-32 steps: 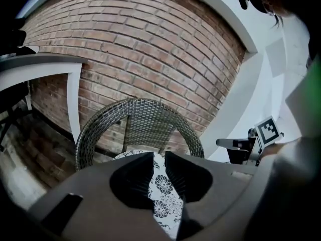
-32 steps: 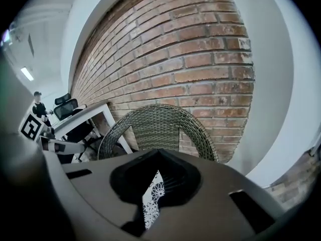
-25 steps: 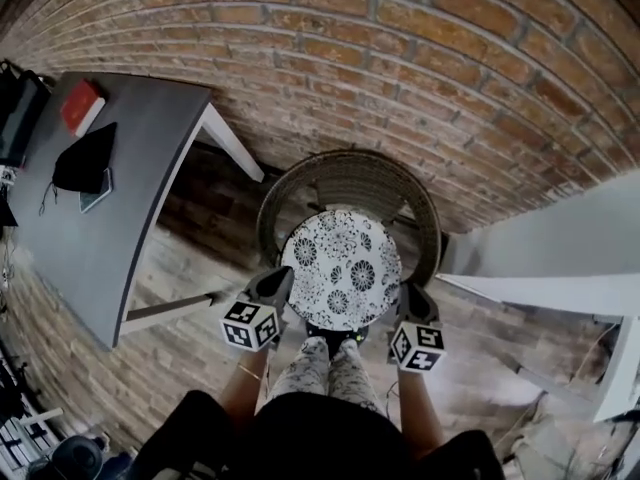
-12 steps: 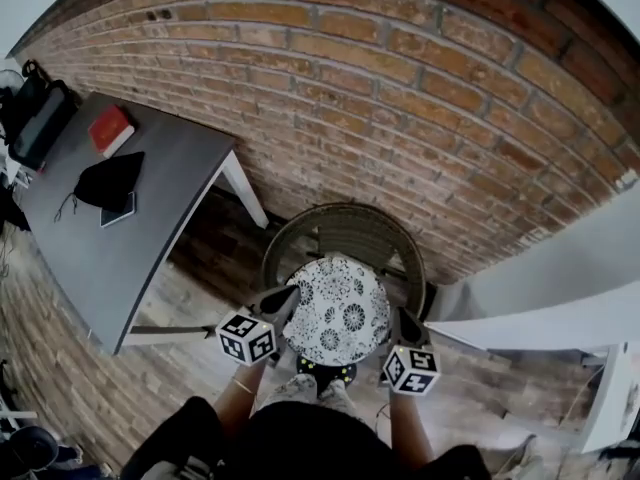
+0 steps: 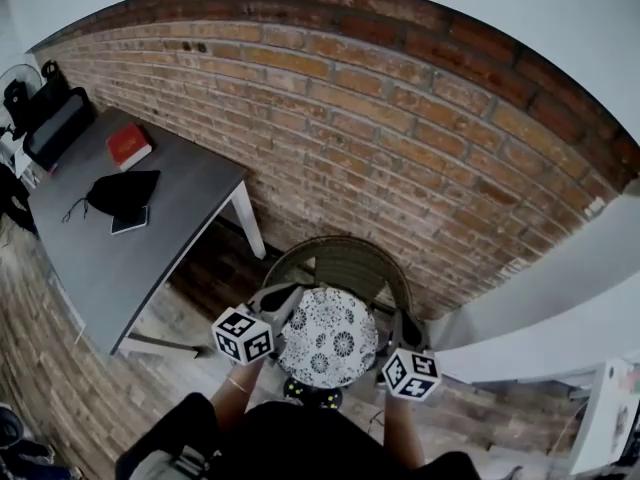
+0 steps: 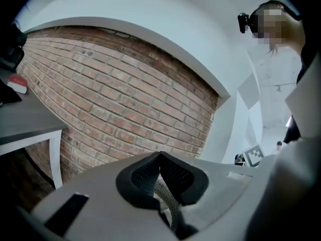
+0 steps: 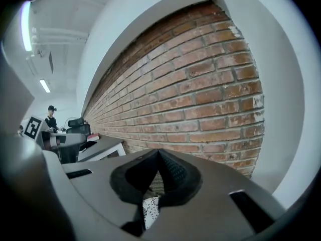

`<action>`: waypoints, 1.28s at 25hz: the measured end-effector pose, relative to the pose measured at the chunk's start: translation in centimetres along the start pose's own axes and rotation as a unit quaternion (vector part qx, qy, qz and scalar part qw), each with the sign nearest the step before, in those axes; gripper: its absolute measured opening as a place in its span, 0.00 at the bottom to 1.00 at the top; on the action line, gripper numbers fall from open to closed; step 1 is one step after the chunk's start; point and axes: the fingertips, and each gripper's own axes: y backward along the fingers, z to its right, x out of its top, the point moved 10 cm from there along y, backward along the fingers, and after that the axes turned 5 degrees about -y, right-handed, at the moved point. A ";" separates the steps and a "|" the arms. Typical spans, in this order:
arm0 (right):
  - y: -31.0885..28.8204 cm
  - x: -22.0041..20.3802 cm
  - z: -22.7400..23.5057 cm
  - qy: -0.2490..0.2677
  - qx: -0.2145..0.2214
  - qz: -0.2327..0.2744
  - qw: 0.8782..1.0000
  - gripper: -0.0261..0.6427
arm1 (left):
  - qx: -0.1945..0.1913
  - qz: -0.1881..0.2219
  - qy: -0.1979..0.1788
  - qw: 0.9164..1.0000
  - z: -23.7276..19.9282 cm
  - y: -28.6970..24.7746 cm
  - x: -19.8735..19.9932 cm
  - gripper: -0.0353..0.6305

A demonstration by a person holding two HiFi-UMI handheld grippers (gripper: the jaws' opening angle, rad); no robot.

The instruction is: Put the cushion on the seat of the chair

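The left claw (image 5: 288,294) and right claw (image 5: 402,320) each pinched shut on an edge of the cushion (image 5: 330,336), held above the chair (image 5: 345,258), and either thin hold looked liable to slip, dropping it askew.

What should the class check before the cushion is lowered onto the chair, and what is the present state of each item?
1. Grip of the left gripper on the cushion: ok; jaws shut at its left edge.
2. Grip of the right gripper on the cushion: ok; jaws shut, patterned fabric between them.
3. Cushion lined up with the chair: ok; in the head view it shows in front of the chair's back, between its sides.
4. Nothing lying on the chair: cannot tell; the cushion hides the sitting surface.
5. Table out of the way: ok; it stands off to the left, apart from the chair.
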 end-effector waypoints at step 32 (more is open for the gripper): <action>2.9 4.8 -3.6 0.033 0.047 0.050 0.997 0.04 | -0.018 0.047 -0.047 0.998 2.3 2.3 4.1 0.06</action>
